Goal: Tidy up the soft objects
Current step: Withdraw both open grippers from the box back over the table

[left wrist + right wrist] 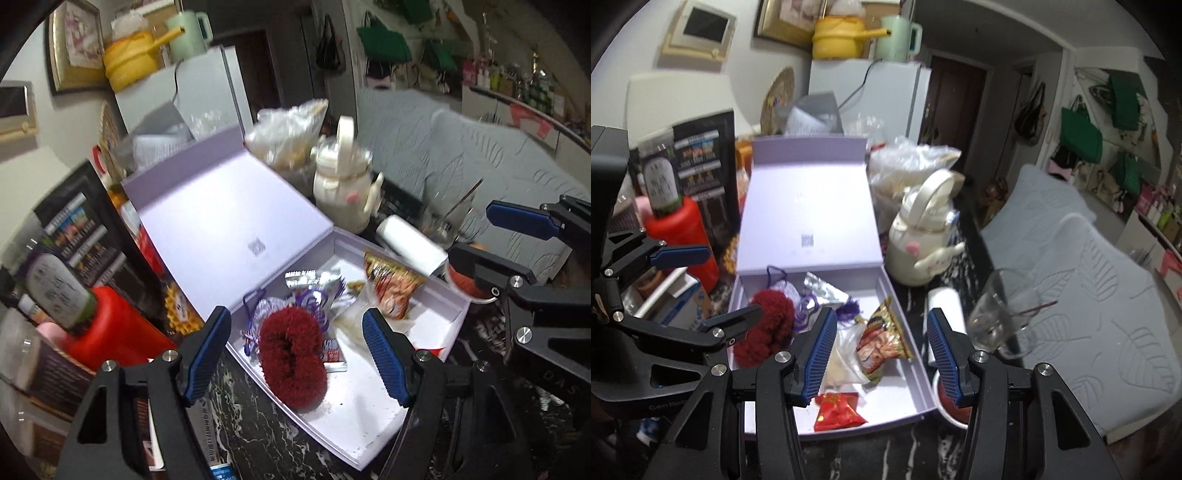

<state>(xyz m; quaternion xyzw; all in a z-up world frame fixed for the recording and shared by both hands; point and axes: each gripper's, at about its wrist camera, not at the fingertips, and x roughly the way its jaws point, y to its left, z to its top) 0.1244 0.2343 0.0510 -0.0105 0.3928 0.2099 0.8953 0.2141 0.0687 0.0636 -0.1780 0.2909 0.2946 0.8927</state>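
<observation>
Red fuzzy scrunchie [291,356] lies in the open lilac box [424,334] on the counter [255,435]; light, squashy, easily snagged; pinch one side of its ring; your left gripper [295,354] and right gripper [882,354] hang spread, empty.

Open lavender box [373,439] beneath both pairs of fingers, its raised lid [221,221] walling off the far left. Between the left gripper [295,358] pads lay a red fluffy ring [291,358], with snack packets [391,288] just beyond the right pad; bare white floor remained below that pad. A red bottle [114,332] crowded the outside of the left pad. Between the right gripper [882,354] pads ran the box's right wall, nothing held. Beyond the right pad stood a white roll [942,310] and a tilted glass [1001,314]; farther ahead, a cream kettle [919,236].
</observation>
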